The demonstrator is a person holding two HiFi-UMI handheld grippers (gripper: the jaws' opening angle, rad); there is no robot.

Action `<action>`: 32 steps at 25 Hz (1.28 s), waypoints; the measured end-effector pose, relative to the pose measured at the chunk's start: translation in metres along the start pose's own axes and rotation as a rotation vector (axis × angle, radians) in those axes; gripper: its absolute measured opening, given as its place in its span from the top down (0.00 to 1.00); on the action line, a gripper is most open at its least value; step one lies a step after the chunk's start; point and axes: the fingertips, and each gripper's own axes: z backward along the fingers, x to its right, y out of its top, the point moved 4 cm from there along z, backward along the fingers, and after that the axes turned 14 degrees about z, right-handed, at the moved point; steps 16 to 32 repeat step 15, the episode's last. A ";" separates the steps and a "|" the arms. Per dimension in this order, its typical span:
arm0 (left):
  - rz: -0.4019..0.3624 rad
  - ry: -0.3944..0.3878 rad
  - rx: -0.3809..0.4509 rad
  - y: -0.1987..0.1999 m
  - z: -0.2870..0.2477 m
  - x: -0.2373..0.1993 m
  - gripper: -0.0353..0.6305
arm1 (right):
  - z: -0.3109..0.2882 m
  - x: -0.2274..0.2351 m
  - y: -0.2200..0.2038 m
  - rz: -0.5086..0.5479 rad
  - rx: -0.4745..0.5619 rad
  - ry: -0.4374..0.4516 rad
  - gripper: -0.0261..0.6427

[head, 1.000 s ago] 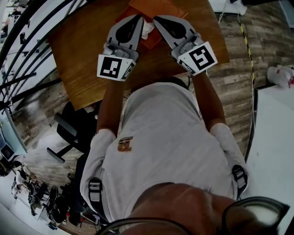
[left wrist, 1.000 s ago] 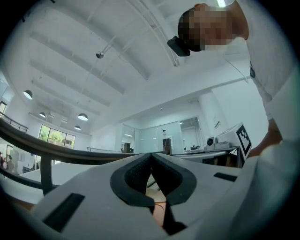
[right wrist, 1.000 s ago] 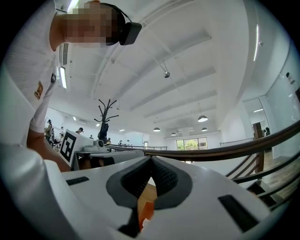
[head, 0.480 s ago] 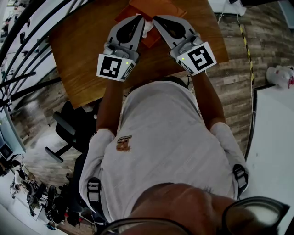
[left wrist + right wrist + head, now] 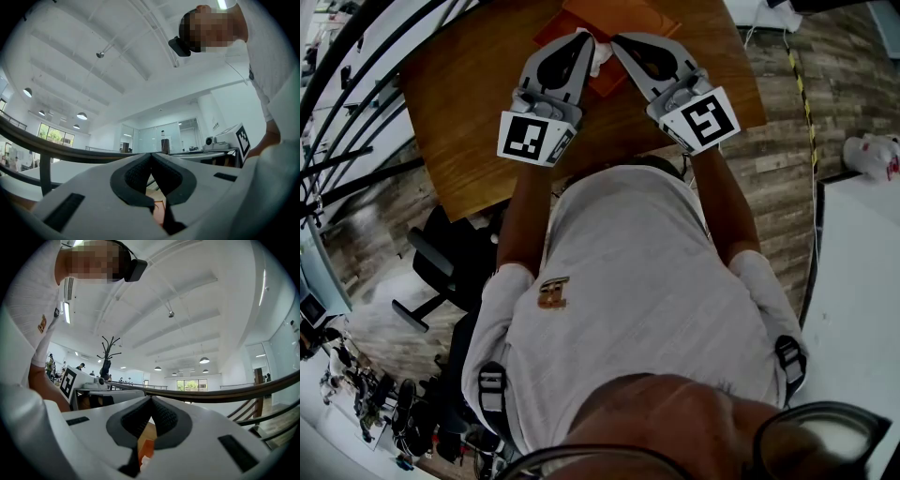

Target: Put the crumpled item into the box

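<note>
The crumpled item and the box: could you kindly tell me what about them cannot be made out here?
- Head view: the box is cut off by the top edge, so its inside does not show.
- Head view: the crumpled item is small and partly hidden between the left gripper and the right gripper; contact is unclear.
- Both gripper views: their own jaws block nearly everything below; only orange slivers show.

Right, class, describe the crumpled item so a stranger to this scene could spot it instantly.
Start at the wooden table and find the orange box at its far edge. At the box's near edge, between the tips of the left gripper and the right gripper, sits the crumpled item. It is the only white, wrinkled lump among flat orange and brown surfaces.
</note>
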 end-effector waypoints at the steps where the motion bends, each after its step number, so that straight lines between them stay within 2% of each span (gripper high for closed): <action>1: 0.000 0.001 0.000 0.000 0.001 -0.001 0.92 | -0.001 -0.001 0.001 0.001 0.004 -0.001 0.91; 5: 0.001 0.006 0.004 0.001 0.003 -0.003 0.92 | 0.000 -0.003 -0.003 0.000 -0.031 0.006 0.91; 9: 0.004 0.012 0.009 0.001 0.001 -0.004 0.92 | -0.002 0.002 0.000 0.008 0.015 -0.009 0.91; 12: 0.004 0.016 0.008 -0.001 0.002 -0.004 0.92 | 0.001 -0.001 -0.006 -0.006 -0.025 -0.002 0.91; 32: 0.004 0.018 0.008 -0.003 0.004 -0.006 0.92 | -0.001 -0.003 -0.006 0.003 -0.008 -0.004 0.91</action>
